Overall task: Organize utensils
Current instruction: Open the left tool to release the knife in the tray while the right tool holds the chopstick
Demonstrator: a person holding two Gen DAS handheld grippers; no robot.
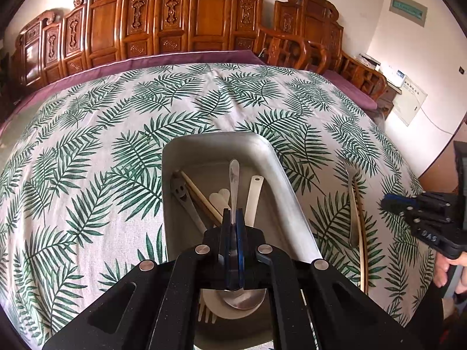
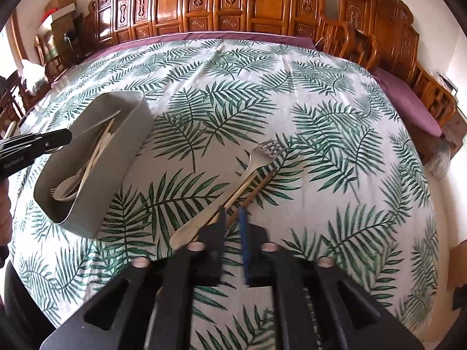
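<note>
My left gripper (image 1: pixel 232 214) is shut on a metal spoon (image 1: pixel 233 180) and holds it over the grey tray (image 1: pixel 204 143); the spoon's bowl hangs below the fingers. The tray holds a smiley-face utensil (image 1: pixel 182 192), chopsticks (image 1: pixel 201 197), a white handle (image 1: pixel 253 198) and a pale spoon and fork. In the right wrist view the tray (image 2: pixel 116 157) is at the left with the left gripper (image 2: pixel 62 138) over it. My right gripper (image 2: pixel 233 213) is open just above a metal fork (image 2: pixel 230 189) and wooden chopsticks (image 2: pixel 256 189) lying on the cloth.
The table is covered by a leaf-print cloth (image 2: pixel 321 116). Carved wooden chairs (image 2: pixel 233 0) line the far edge, with a purple cushion (image 2: pixel 408 102) at the right. The fork and chopsticks (image 1: pixel 357 218) lie right of the tray, near the right gripper (image 1: pixel 420 213).
</note>
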